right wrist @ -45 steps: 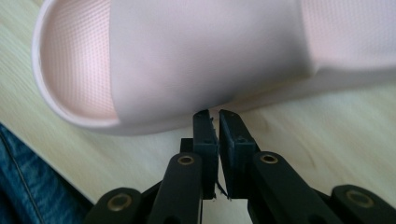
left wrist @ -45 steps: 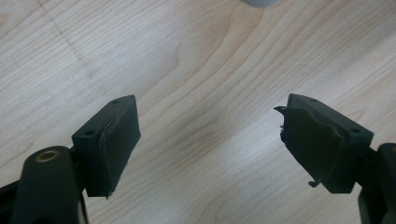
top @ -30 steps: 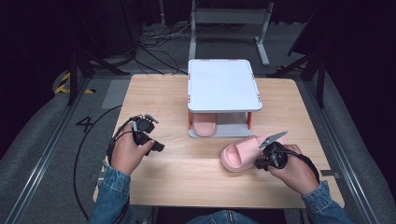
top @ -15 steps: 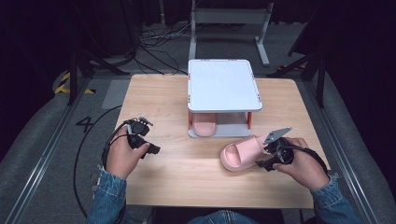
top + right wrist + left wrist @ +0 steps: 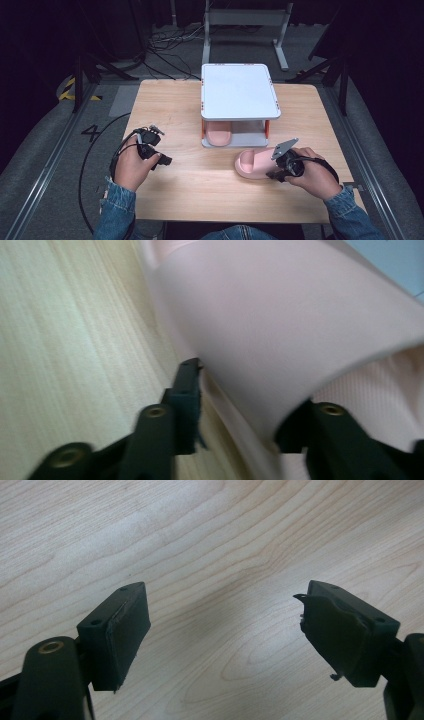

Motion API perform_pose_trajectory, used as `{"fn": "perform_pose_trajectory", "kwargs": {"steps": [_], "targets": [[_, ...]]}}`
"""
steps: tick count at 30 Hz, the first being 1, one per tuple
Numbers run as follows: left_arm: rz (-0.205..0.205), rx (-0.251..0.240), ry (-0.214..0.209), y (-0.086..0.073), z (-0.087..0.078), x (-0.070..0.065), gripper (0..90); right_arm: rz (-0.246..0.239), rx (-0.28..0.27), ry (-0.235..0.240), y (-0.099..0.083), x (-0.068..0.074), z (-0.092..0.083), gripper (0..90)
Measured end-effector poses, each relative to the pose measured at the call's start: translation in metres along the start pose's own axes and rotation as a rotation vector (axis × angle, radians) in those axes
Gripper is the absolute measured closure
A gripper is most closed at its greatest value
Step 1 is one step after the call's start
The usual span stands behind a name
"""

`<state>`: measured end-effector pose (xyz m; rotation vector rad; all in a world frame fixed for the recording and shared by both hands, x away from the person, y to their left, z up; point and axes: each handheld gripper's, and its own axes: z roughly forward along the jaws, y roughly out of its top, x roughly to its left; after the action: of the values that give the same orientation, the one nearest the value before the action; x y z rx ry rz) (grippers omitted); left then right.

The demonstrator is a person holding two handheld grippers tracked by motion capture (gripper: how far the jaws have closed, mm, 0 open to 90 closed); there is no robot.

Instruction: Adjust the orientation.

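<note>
Right claw [image 5: 276, 170] newly closed around pink slipper [image 5: 254, 162]

1. Table [image 5: 165, 105]: light wood top, rectangular, standing on a dark floor.
2. White two-tier rack [image 5: 239, 90] stands on it, centre-back.
3. Pink slipper [image 5: 218, 135] lies on the rack's lower tier, under the white top.
4. Second pink slipper [image 5: 255, 162] lies on the wood, just front-right of the rack.

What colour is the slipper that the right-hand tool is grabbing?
Pale pink. The slipper shows best in the high view, lying on the wooden table.
</note>
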<state>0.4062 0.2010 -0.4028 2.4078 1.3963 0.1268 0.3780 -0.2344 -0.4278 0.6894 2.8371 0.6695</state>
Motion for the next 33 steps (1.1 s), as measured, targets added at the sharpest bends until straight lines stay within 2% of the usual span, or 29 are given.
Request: {"fn": "perform_pose_trajectory", "kwargs": {"steps": [1,4,7,12,16,17,20,28,33], "targets": [[0.004,-0.004,-0.001,0.001,0.001,0.000,19.7,0.009,0.003,0.002,0.002,0.002,-0.002,72.8],[0.009,-0.004,-0.002,0.004,0.002,-0.002,19.7,0.017,-0.003,-0.007,0.003,0.004,-0.003,74.5],[0.019,-0.003,-0.008,0.008,0.003,-0.003,19.7,0.041,-0.009,0.004,0.004,0.007,-0.002,80.4],[0.025,-0.002,-0.016,0.013,0.005,-0.005,19.7,0.085,-0.065,0.011,0.007,0.012,-0.011,82.4],[0.034,0.002,-0.019,0.015,0.006,-0.005,19.7,0.120,-0.122,-0.026,0.014,0.009,-0.021,82.9],[0.045,0.001,-0.007,0.016,0.005,-0.004,19.7,0.132,-0.140,-0.037,0.016,0.007,-0.022,83.0],[0.047,-0.007,-0.010,0.018,0.005,-0.005,19.7,0.170,-0.172,-0.062,0.026,0.000,-0.021,82.5],[0.035,0.006,-0.021,0.014,0.008,-0.005,19.8,0.211,-0.153,-0.127,0.051,-0.011,-0.001,82.1],[0.048,0.001,-0.011,0.015,0.007,-0.006,19.7,0.253,-0.110,-0.172,0.058,-0.014,0.017,81.5]]}}
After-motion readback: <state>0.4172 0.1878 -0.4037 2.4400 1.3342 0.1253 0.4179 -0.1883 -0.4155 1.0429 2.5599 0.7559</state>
